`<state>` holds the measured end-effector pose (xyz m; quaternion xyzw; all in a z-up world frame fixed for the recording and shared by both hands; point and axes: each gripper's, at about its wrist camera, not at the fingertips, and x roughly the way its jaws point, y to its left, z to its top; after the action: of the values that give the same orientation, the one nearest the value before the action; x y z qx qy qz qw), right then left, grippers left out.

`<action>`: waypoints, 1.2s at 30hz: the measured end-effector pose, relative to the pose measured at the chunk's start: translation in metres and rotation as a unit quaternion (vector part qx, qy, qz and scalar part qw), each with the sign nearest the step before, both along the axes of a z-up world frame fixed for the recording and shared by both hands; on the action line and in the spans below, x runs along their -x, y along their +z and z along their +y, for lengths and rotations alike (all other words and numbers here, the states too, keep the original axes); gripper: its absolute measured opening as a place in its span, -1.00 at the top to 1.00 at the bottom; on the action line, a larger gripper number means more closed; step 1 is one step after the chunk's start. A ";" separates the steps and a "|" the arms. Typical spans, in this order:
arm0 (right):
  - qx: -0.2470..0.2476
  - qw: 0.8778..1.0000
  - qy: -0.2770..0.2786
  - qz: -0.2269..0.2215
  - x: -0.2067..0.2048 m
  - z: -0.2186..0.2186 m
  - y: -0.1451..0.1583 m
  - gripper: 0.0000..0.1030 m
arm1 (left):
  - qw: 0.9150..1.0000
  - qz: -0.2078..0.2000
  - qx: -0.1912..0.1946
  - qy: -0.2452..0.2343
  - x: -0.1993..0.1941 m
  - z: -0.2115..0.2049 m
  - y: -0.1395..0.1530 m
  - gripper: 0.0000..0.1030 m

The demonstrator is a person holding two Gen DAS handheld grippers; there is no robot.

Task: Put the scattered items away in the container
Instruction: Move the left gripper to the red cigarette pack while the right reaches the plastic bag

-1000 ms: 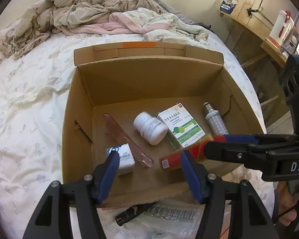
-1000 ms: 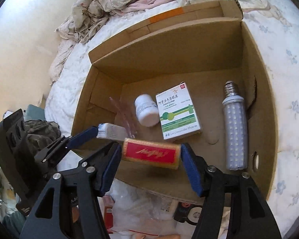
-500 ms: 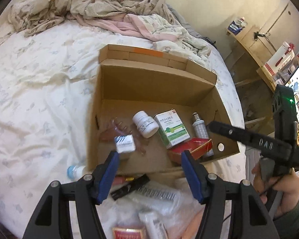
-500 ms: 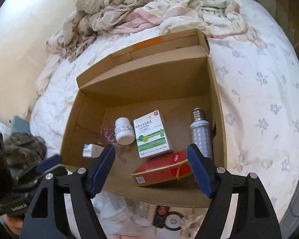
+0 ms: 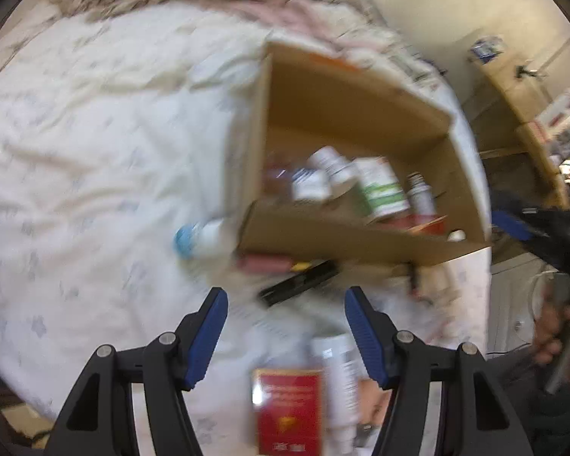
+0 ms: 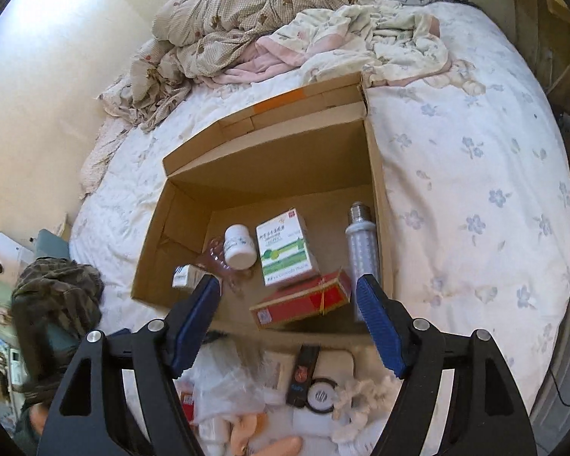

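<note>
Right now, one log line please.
red box: in cardboard box | right gripper: jaws open, empty | left gripper: open, empty

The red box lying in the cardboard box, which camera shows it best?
The right wrist view. There the red box is sharp and seen whole, lying near the front wall of the cardboard box, beside the green and white carton. The left wrist view is motion-blurred and shows only a red sliver above the front wall.
</note>
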<state>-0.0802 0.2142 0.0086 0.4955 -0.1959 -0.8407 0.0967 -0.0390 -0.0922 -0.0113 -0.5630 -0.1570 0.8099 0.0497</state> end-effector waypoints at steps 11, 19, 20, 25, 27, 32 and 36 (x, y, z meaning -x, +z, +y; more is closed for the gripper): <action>0.059 0.996 0.070 -0.012 -0.028 -0.004 0.000 -0.52 | 0.998 -0.008 -0.031 0.048 -0.012 -0.023 -0.008 -0.26; 0.142 0.973 0.121 -0.135 -0.032 -0.035 -0.055 -0.52 | 0.999 -0.017 -0.030 0.040 -0.012 -0.017 -0.010 -0.26; 0.145 0.971 0.117 -0.150 -0.031 -0.039 -0.064 -0.52 | 0.999 -0.017 -0.029 0.038 -0.011 -0.016 -0.011 -0.26; 0.157 0.961 0.138 -0.181 -0.028 -0.059 -0.087 -0.52 | 0.999 -0.025 -0.025 0.028 -0.013 -0.013 -0.014 -0.26; 0.160 0.961 0.126 -0.188 -0.025 -0.064 -0.095 -0.52 | 0.999 -0.028 -0.023 0.025 -0.014 -0.013 -0.015 -0.26; 0.201 0.951 0.112 -0.205 -0.011 -0.076 -0.111 -0.50 | 0.997 -0.063 -0.046 -0.005 -0.020 -0.010 -0.029 -0.26; 0.184 0.957 0.101 -0.200 -0.004 -0.083 -0.116 -0.49 | 0.992 -0.100 -0.057 -0.052 -0.028 0.001 -0.045 -0.26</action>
<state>-0.0762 0.1316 -0.1074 0.6445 -0.3114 -0.6595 0.2295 -0.0106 -0.0911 -0.0561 -0.6449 -0.1774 0.7355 0.1079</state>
